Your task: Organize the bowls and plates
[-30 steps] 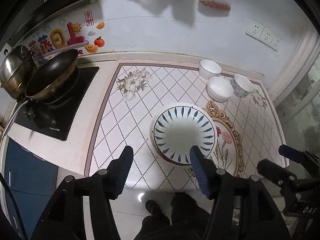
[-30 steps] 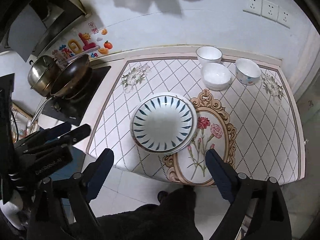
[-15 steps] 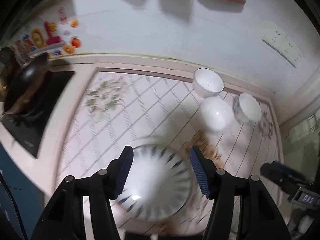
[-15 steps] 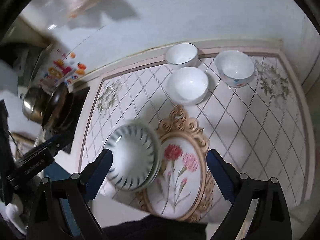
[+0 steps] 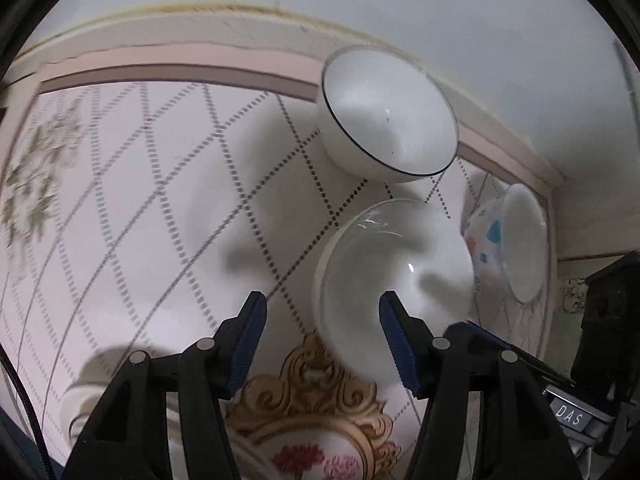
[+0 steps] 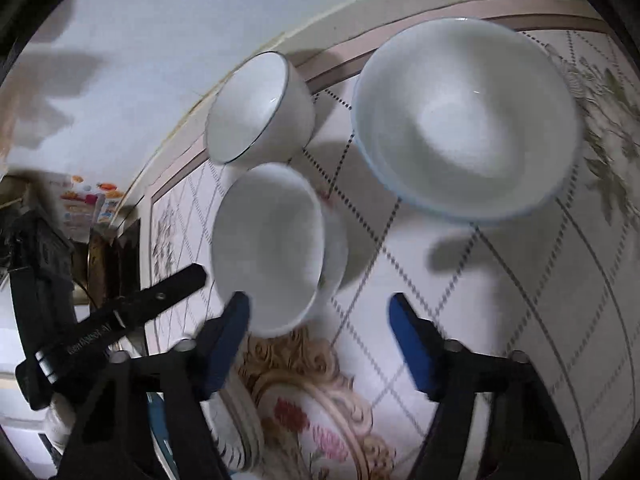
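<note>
Closing in from above the plates onto the bowls | left hand-held gripper [image 5: 320, 314] wide open, empty, at plain white bowl [image 5: 394, 280] | right hand-held gripper [image 6: 320, 312] wide open, empty | bowl-gathering looks next

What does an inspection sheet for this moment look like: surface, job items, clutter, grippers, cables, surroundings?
Surface: counter mat with dotted diamond grid and gold-framed flower medallion.
Job's things: three upright bowls standing apart: dark-rimmed white bowl nearest the wall, plain white bowl in front of it, white bowl with coloured spots outside beside them. Blue-patterned plate's edge at the near side.
Clutter: nothing seen.
Grippers: left gripper open, empty, one finger over the plain bowl; right gripper open, empty, short of the spotted bowl.
Cables: thin dark cable at the left view's edge.
Surroundings: pale wall; coloured stickers.
</note>
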Tool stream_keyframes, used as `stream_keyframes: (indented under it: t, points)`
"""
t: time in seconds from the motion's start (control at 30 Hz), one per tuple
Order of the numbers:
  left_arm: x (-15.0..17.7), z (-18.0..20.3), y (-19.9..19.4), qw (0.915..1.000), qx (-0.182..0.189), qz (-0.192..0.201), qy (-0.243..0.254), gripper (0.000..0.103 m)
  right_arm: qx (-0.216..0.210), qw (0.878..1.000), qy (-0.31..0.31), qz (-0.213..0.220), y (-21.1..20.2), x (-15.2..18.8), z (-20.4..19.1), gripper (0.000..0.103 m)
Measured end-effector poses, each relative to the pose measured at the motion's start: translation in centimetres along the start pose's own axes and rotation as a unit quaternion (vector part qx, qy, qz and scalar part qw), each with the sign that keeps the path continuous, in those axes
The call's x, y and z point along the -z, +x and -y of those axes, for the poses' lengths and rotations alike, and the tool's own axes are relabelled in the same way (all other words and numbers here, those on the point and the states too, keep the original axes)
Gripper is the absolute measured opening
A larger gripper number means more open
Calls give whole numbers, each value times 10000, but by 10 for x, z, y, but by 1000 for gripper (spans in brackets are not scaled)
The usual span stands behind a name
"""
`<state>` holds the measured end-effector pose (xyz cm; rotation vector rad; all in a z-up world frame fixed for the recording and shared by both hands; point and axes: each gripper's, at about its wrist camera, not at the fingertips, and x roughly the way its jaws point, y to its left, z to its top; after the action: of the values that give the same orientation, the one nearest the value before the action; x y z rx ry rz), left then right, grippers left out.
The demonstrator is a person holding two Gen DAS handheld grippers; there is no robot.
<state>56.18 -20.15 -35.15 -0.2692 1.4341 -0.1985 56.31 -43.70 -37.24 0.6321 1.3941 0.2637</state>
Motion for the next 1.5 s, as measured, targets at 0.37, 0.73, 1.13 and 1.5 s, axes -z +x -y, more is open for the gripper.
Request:
stream_keyframes:
  t: [0.37,0.73,1.13,1.5]
  points:
    - [4,14,5,9983,-409,153,382,15,341,9989,-232,209,19,-9,-7,18]
    - [47,24,-35,9966,-298,386,662,15,394,9980,-393,285,-13,33,-18,18]
    - [140,44,-40,9933,-123,232,1126,15,611,9966,-466,313,-68,128,-1,18]
    - [172,48,-10,9894,-322,-4,1416,15,706,9974,-123,80,-63,176,37,18]
